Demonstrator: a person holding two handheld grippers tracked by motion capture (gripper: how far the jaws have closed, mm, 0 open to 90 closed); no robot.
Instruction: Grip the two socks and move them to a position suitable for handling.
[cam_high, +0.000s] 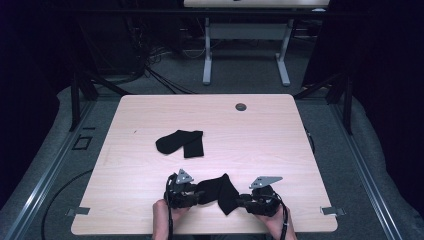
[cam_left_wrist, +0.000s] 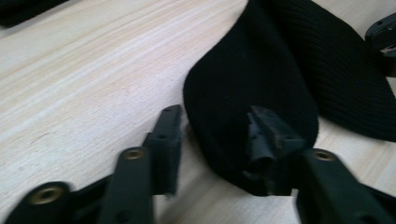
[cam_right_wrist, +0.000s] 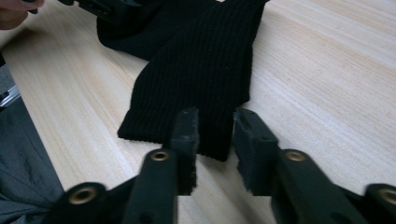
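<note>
A black ribbed sock lies flat near the table's front edge, between my two grippers. My left gripper is at its left end. In the left gripper view, the rounded end of the sock bulges between the jaws of the left gripper, which stand apart with no clear pinch. My right gripper is at the sock's right end. There, a corner of the flat sock reaches into the narrow gap between the right gripper's jaws. The cloth is not bunched.
A second black sock, folded over, lies near the middle of the light wooden table. A round grey grommet sits near the far edge. Black frame struts and another desk's legs stand beyond the table.
</note>
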